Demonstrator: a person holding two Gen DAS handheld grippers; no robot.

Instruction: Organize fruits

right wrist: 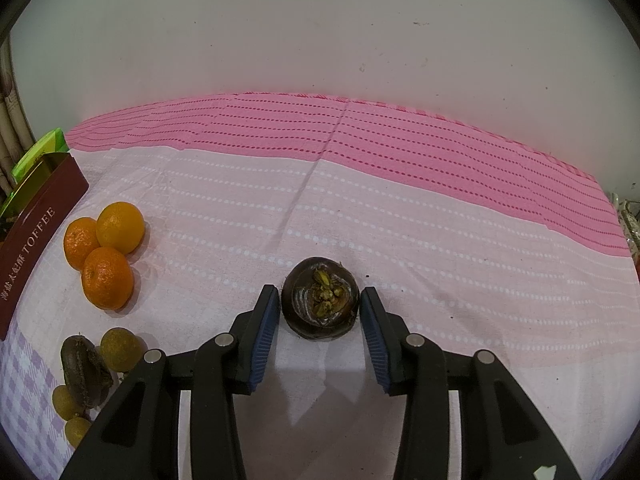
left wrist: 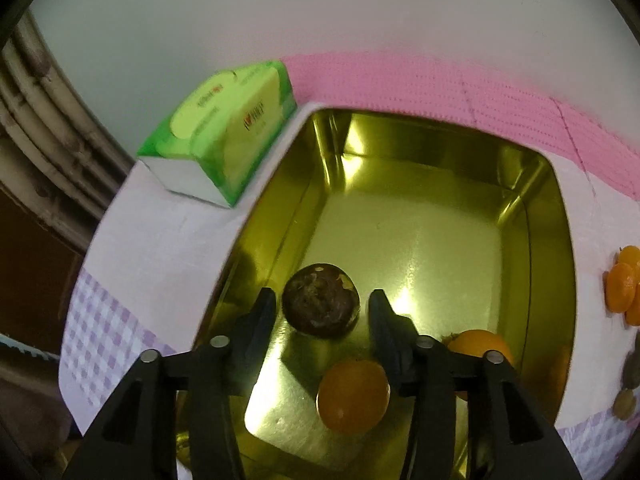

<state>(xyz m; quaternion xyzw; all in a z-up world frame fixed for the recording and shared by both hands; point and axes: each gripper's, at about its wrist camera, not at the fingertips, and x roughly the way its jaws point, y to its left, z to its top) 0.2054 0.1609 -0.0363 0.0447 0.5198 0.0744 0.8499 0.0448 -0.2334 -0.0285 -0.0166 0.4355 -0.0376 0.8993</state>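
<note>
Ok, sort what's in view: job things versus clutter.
Job: tin; dark fruit and oranges in it; dark fruit on cloth; three oranges; small green fruits; left gripper; right gripper.
Clutter: tissue pack; tablecloth.

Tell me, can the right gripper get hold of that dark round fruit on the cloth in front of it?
Probably yes: the dark round fruit sits between the right gripper's open fingers, nothing blocking.

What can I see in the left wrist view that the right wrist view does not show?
Only the left wrist view shows the tin's gold inside, holding one dark brown fruit and two oranges. Only the right wrist view shows the tin's maroon TOFFEE wall and another dark fruit on the cloth. Both show the green packet and three loose oranges.
</note>
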